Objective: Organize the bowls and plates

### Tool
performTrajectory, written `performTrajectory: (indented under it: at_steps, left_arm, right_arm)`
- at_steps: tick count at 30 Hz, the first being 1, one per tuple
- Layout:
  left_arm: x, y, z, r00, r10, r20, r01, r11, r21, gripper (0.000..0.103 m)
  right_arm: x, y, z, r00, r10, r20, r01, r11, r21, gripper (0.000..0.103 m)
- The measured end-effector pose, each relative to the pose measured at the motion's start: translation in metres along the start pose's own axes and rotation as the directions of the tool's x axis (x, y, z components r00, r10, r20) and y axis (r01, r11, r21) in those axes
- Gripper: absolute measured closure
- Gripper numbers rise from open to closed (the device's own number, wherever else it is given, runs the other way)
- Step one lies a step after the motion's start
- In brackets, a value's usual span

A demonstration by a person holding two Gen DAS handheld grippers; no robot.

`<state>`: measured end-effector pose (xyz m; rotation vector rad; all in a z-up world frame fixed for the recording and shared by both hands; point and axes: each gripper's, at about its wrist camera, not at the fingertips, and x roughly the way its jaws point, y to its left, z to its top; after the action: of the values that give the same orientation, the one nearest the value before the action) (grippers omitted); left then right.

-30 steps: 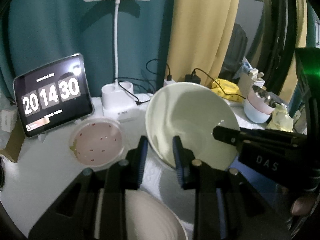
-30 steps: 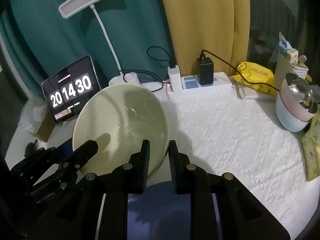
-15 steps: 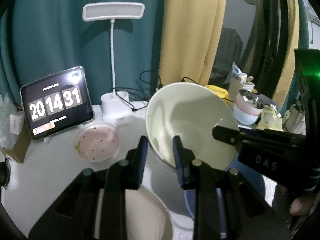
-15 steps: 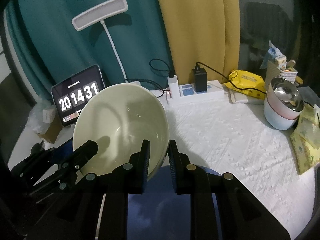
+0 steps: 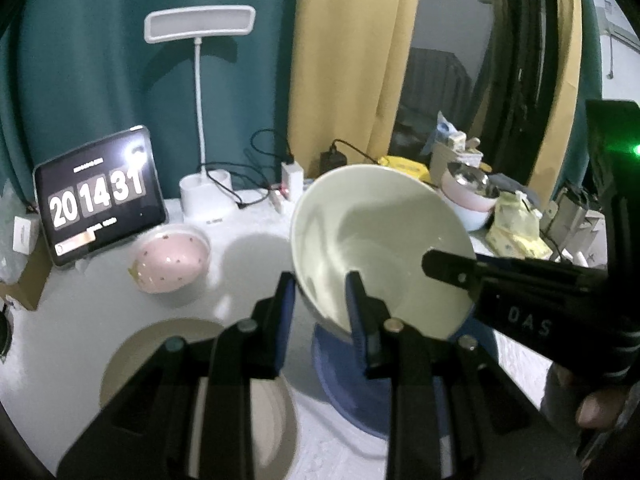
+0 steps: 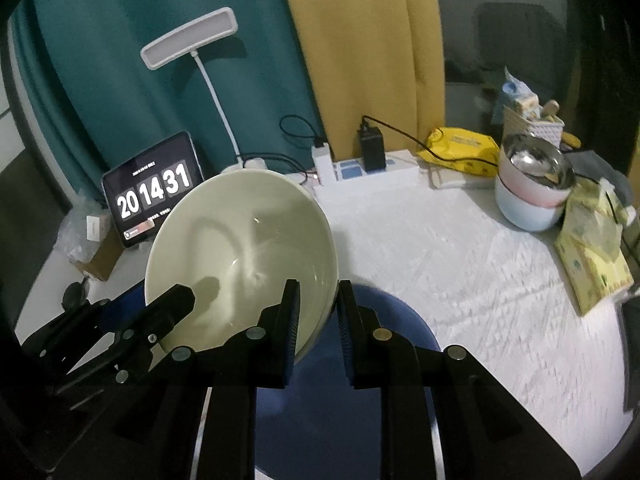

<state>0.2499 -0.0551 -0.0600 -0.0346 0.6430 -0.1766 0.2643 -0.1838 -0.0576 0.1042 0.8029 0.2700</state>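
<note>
A large pale green bowl (image 5: 376,240) is held in the air, tilted, by both grippers. My left gripper (image 5: 320,300) is shut on its left rim. My right gripper (image 6: 316,312) is shut on its right rim; the bowl shows in the right wrist view (image 6: 240,256) too. A blue plate (image 5: 344,376) lies on the table under the bowl, also seen in the right wrist view (image 6: 384,320). A beige plate (image 5: 140,352) lies to its left. A pink dotted bowl (image 5: 168,258) sits farther back on the left.
A tablet clock (image 5: 98,196) and a white desk lamp (image 5: 200,120) stand at the back left. A power strip (image 6: 360,172) with chargers, a yellow pack (image 6: 460,146) and stacked bowls with a steel one on top (image 6: 532,188) are at the back right. Tissue packs (image 6: 592,252) lie right.
Both grippers have lifted the green bowl higher above the table. The blue and beige plates below have come into fuller view.
</note>
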Motion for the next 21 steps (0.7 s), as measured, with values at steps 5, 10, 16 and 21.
performTrajectory:
  at_steps: [5, 10, 16, 21]
  left_arm:
    - [0.003, -0.010, -0.014, 1.000, -0.006, -0.027, 0.006, 1.000, 0.009, 0.076]
    - [0.009, -0.018, -0.028, 0.998, -0.006, -0.058, 0.007, 1.000, 0.017, 0.076]
    - [0.017, -0.024, -0.042, 0.994, -0.020, -0.108, 0.022, 1.000, 0.013, 0.076]
    - [0.021, -0.027, -0.050, 0.991, -0.012, -0.134, 0.016, 1.000, 0.027, 0.076]
  right_arm:
    - [-0.002, -0.009, -0.014, 1.000, -0.005, -0.014, 0.006, 1.000, 0.011, 0.083]
    - [0.000, -0.018, -0.028, 0.999, -0.016, -0.035, 0.017, 1.000, 0.024, 0.083]
    - [0.005, -0.027, -0.044, 0.997, -0.024, -0.068, 0.027, 0.999, 0.038, 0.083]
    - [0.010, -0.034, -0.054, 0.995, -0.016, -0.094, 0.021, 0.998, 0.059, 0.083]
